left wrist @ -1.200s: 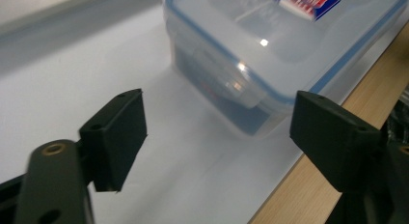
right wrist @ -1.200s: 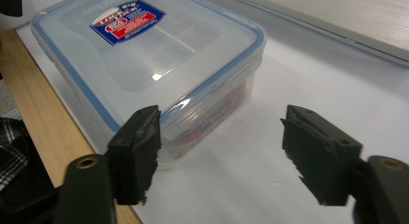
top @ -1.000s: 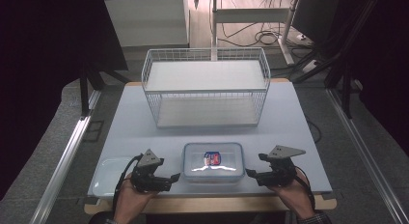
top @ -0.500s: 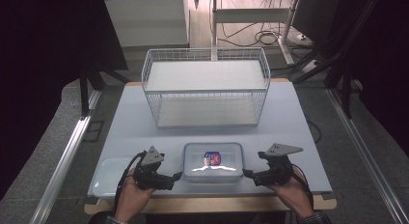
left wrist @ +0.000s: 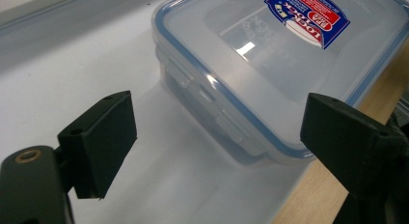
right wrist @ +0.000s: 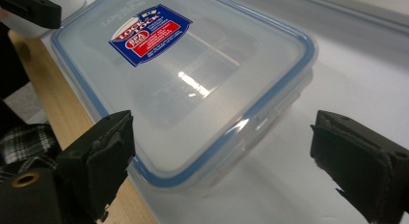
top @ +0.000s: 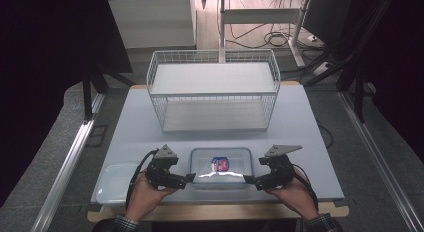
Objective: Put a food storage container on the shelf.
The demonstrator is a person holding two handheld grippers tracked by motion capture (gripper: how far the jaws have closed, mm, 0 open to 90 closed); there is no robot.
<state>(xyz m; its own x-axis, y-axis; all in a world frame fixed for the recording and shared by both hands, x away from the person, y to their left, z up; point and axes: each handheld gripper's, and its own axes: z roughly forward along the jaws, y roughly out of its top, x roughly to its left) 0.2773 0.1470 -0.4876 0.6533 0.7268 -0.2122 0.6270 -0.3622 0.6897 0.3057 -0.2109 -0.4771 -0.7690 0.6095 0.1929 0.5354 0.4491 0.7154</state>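
- A clear box point(top: 220, 168) with a blue-edged lid and a red and blue sticker point(left wrist: 307, 17) sits at the near edge of the desk point(top: 300, 122), between the two tools.
- The left tool point(top: 188, 178) points at the left end of the box. Its jaws are wide apart, have just closed a little, and touch nothing.
- The right tool point(top: 248, 180) points at the right end of the box. Its jaws are also wide, have just closed a little, and nothing is pinched.
- A second clear tub point(top: 114, 182) sits at the left near corner, beside the left hand point(top: 147, 199).
- A white wire basket point(top: 215, 89) stands farther back on the desk.
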